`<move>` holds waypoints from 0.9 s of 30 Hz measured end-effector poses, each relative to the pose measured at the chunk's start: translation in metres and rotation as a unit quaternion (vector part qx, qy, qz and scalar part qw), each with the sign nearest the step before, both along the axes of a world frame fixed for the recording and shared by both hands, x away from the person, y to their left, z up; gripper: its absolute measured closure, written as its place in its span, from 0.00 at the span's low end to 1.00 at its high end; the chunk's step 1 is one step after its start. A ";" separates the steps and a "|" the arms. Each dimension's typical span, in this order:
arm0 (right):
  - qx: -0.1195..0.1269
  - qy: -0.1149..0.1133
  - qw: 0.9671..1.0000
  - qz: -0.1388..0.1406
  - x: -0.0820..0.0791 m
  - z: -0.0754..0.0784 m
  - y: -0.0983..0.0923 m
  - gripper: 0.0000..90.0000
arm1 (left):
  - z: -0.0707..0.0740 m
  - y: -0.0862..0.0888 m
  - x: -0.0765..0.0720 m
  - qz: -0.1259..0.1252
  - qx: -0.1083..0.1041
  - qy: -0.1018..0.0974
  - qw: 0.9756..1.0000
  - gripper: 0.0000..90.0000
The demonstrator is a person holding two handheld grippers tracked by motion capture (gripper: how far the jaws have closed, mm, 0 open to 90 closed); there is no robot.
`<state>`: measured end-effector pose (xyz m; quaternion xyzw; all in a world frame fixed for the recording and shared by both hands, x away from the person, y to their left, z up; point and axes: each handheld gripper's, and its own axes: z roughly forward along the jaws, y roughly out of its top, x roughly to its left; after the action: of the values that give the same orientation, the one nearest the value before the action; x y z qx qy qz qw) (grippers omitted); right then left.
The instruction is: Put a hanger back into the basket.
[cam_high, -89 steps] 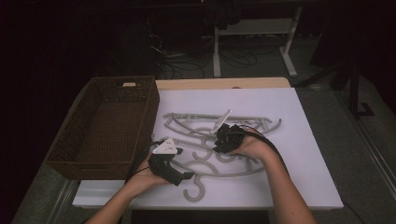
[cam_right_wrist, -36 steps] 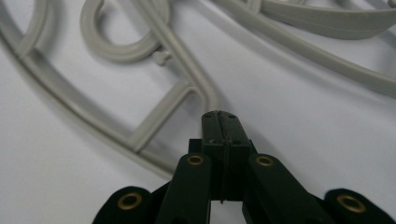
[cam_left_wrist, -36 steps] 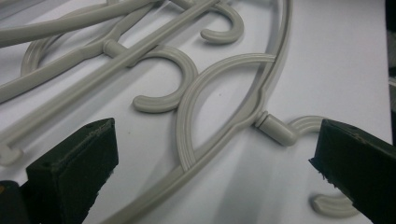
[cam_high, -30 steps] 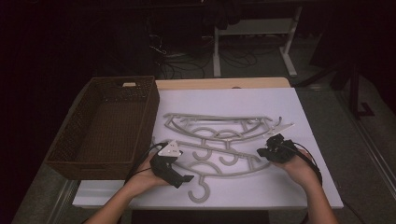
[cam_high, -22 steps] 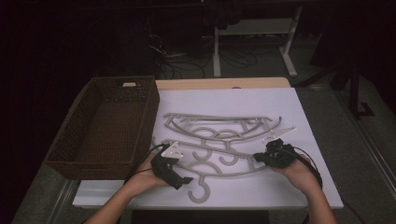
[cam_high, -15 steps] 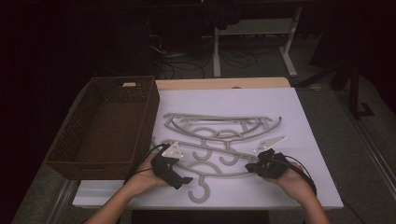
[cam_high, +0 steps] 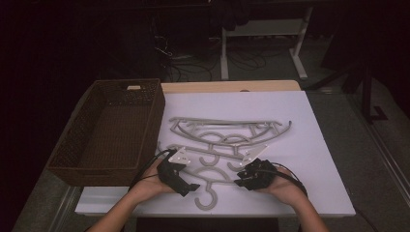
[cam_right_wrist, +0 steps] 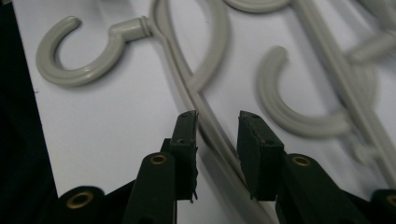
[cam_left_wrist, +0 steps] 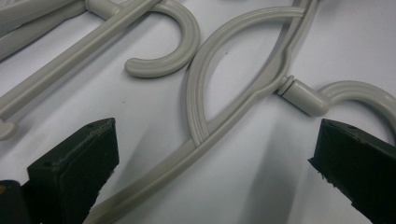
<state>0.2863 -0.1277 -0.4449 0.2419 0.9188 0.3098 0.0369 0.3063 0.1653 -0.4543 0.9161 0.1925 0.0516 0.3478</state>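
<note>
1. We are holding our left gripper [cam_high: 180,175] wide open over the nearest hanger [cam_high: 209,180]; in the left gripper view its two black pads [cam_left_wrist: 74,168] are standing far apart, with the hanger's curved arm running between them, untouched.
2. Our right gripper [cam_high: 251,176] has just been opening its jaws. They are standing a narrow gap apart, with that hanger's thin arm [cam_right_wrist: 205,121] lying in the gap; we cannot tell whether either pad is touching it.
3. The nearest hanger is lying flat near the front edge of the white table [cam_high: 319,145], its hook pointing toward us.
4. The other hangers [cam_high: 227,130] are lying just behind it — smooth, pale grey plastic, ribbed along the arms, with rounded hooks.
5. The basket [cam_high: 77,145] is sitting to the left — dark brown, woven and rectangular.
</note>
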 end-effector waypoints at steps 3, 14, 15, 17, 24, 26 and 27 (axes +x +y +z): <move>-0.012 -0.004 1.000 0.023 0.002 -0.003 0.010 0.76 | 0.000 0.000 0.000 0.000 -0.002 0.002 1.000 0.00; 0.011 0.022 0.994 0.103 0.000 -0.006 0.005 0.89 | 0.000 -0.001 0.001 0.000 -0.003 -0.009 1.000 0.06; 0.011 0.022 0.994 0.103 0.000 -0.006 0.005 0.89 | 0.000 -0.001 0.001 0.000 -0.003 -0.009 1.000 0.06; 0.011 0.022 0.993 0.112 -0.001 -0.006 0.006 0.90 | 0.002 -0.002 0.001 -0.006 -0.004 -0.012 1.000 0.06; 0.036 0.032 0.991 0.121 -0.001 0.005 -0.012 0.90 | 0.008 -0.003 0.002 -0.027 -0.009 -0.022 0.999 0.13; 0.041 0.035 0.991 0.124 -0.001 0.006 -0.015 0.90 | 0.008 -0.004 0.001 -0.033 0.001 -0.031 0.999 0.15; 0.050 0.041 0.990 0.128 -0.002 0.010 -0.019 0.90 | 0.008 -0.005 0.001 -0.041 0.011 -0.039 0.998 0.16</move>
<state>0.2845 -0.1470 -0.4352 0.1364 0.9262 0.3475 -0.0526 0.3070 0.1600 -0.4459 0.9241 0.1407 0.0755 0.3472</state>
